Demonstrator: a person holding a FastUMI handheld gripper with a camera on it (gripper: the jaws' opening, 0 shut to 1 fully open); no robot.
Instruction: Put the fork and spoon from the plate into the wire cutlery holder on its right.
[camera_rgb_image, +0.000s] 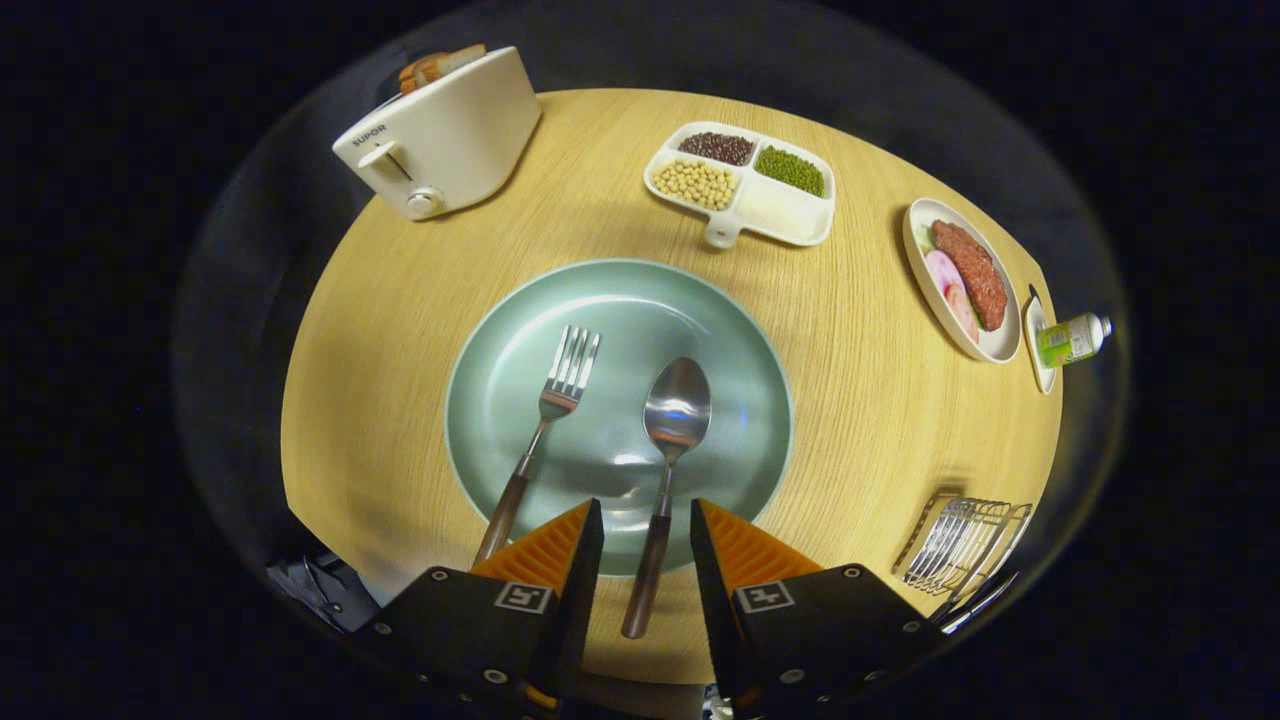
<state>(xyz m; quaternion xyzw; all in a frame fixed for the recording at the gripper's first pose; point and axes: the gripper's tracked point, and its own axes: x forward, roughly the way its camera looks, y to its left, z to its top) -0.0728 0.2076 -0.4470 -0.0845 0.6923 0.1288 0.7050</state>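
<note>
A pale green plate (500, 400) sits mid-table, just ahead of my fingers. On it lie a fork (545, 425) and a spoon (668, 445), both with dark brown handles pointing back toward me. My gripper (647, 525) is open and hovers above the spoon's handle, which runs through the gap between the two fingers without either one touching it. The fork's handle passes under the left finger's outer side. The wire cutlery holder (962, 545) stands on the table to the right of the plate, beside the right finger.
A white toaster (440, 135) with bread stands at the far left. A divided white dish (745, 180) of beans sits beyond the plate. A plate of meat (965, 280) and a small green bottle (1070, 338) lie at the far right of the round wooden table (380, 320).
</note>
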